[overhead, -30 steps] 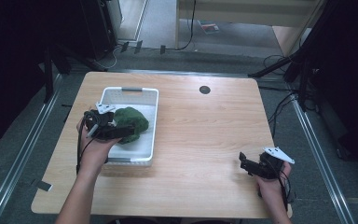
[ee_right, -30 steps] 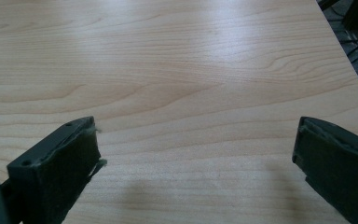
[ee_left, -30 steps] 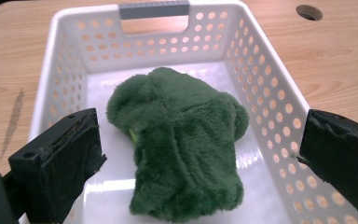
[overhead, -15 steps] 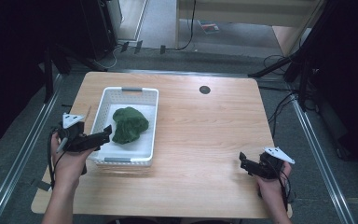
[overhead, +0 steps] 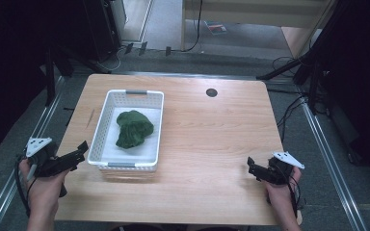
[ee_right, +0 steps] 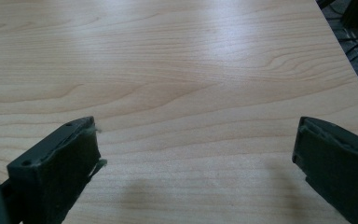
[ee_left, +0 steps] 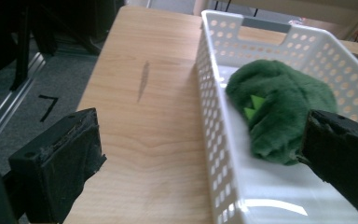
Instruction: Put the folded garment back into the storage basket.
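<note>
Green plush toy (ee_left: pixel 279 109) sits in the white basket (ee_left: pixel 214 135), just past the left gripper (overhead: pixel 79 151)'s open, empty jaws; right gripper (overhead: pixel 251 168) looks open too, over bare worktop (ee_right: pixel 191 70).

Item count: one white perforated basket (overhead: pixel 107 109). One green plush toy (overhead: pixel 134 128). One wooden table (overhead: pixel 212 139). One round grommet (overhead: pixel 211 92). Two hand-held tools: left tool (overhead: pixel 81 149), right tool (overhead: pixel 251 167).

light wood table (overhead: pixel 212 139), round dark grommet hole (overhead: pixel 211 92) near its far edge right of centre, dark streak (ee_left: pixel 143 80) on the wood near the left edge, grey floor (overhead: pixel 164 29) beyond, black cables (overhead: pixel 289 108) off the right edge
</note>
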